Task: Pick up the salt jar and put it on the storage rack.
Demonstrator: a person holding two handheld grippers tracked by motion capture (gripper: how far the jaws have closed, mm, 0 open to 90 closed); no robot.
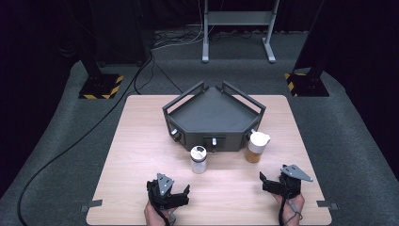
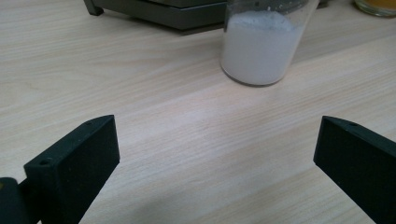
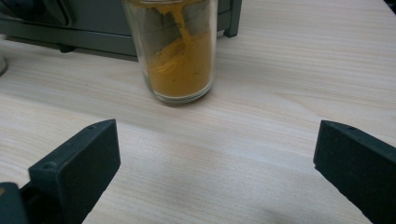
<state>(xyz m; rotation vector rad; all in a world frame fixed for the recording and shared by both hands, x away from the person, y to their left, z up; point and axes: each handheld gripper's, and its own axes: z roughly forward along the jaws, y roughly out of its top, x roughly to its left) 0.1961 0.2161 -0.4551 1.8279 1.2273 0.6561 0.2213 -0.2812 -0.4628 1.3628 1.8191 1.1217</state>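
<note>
White jar (image 1: 198, 159) and orange jar (image 1: 257, 147) mid-frame below the tray (image 1: 188, 113), left gripper (image 1: 170, 192) and right gripper (image 1: 273, 181) both spread, bottom of frame, holding nothing

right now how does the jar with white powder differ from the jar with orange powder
The white-powder jar holds white grains; the orange-powder jar holds orange powder that streaks up its inner wall. In the high view the white-powder jar looks shorter, with a silvery cap, while the orange-powder jar is taller with a white lid. The white-powder jar stands ahead of the left gripper, the orange-powder jar ahead of the right gripper. Both are clear, upright and ungripped.
</note>
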